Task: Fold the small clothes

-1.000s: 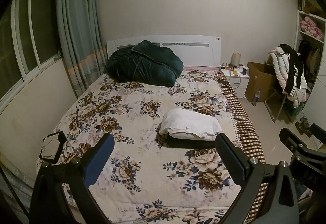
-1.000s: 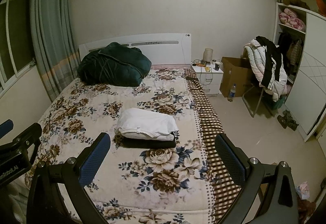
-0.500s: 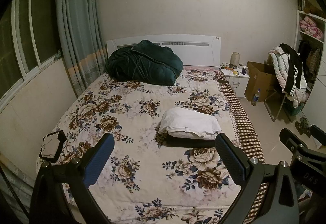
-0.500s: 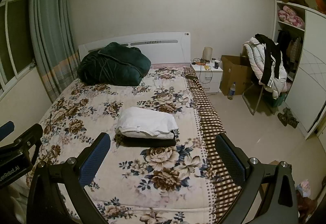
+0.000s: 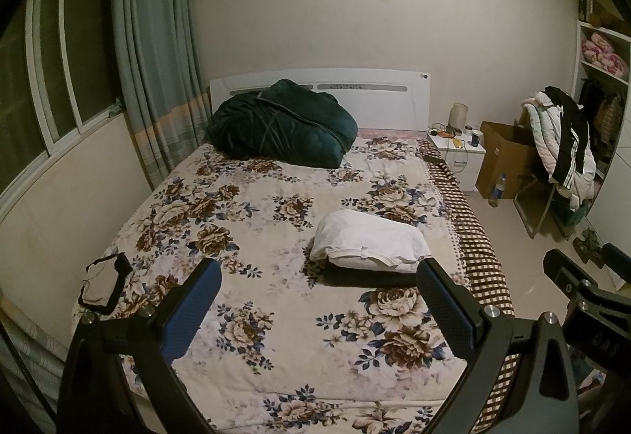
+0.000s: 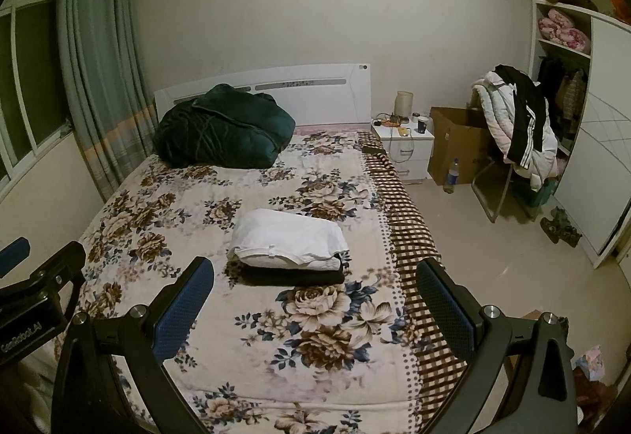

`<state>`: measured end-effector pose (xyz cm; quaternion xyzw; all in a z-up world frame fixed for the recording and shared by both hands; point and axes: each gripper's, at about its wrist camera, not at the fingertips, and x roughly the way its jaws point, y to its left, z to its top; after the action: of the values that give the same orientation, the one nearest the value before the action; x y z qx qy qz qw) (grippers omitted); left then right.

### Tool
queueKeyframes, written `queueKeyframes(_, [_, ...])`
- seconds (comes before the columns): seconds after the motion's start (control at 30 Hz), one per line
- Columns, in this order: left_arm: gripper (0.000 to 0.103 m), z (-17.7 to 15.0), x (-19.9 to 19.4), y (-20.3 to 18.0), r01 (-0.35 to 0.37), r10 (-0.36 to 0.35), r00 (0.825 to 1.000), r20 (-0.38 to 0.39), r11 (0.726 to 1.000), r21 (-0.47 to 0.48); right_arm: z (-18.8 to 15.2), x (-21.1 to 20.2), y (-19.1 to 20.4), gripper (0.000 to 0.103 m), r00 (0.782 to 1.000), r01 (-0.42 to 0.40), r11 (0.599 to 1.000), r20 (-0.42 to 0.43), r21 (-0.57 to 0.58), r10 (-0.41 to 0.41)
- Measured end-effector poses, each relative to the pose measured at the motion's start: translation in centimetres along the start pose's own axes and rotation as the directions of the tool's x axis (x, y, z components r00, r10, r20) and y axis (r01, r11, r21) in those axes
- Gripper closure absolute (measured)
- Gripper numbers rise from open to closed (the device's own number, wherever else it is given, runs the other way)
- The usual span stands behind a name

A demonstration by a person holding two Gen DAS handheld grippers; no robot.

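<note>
Nothing on the bed [image 5: 276, 363] has moved since the earlier frames; my view has only drifted slightly. I hold the left gripper [image 5: 315, 309] and right gripper [image 6: 315, 305] above its foot, fingers spread, empty. A folded white garment [image 6: 288, 236] covers most of a folded dark garment [image 6: 292, 277]. Contents of the cardboard box [image 6: 457, 146] are hidden. One small dark-edged cloth [image 5: 103, 284] lies at the bed's left edge.

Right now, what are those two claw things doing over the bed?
A person holds both, folding small clothes. The left gripper and right gripper hang open above the flowery blanket, holding nothing. A folded white garment sits on a folded black one. One small piece with black edging lies unfolded near the bed's left edge.
</note>
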<state>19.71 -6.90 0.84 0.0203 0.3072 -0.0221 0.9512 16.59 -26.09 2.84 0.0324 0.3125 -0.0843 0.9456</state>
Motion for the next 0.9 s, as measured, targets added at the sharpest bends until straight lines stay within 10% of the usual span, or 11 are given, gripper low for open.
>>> queueKeyframes(0.9, [0.002, -0.4, -0.6, 0.2, -0.027, 0.027, 1.000, 0.004, 1.000, -0.005, -0.4, -0.1, 0.9, 0.000, 1.000, 0.002, 1.000, -0.008, 0.019, -0.002])
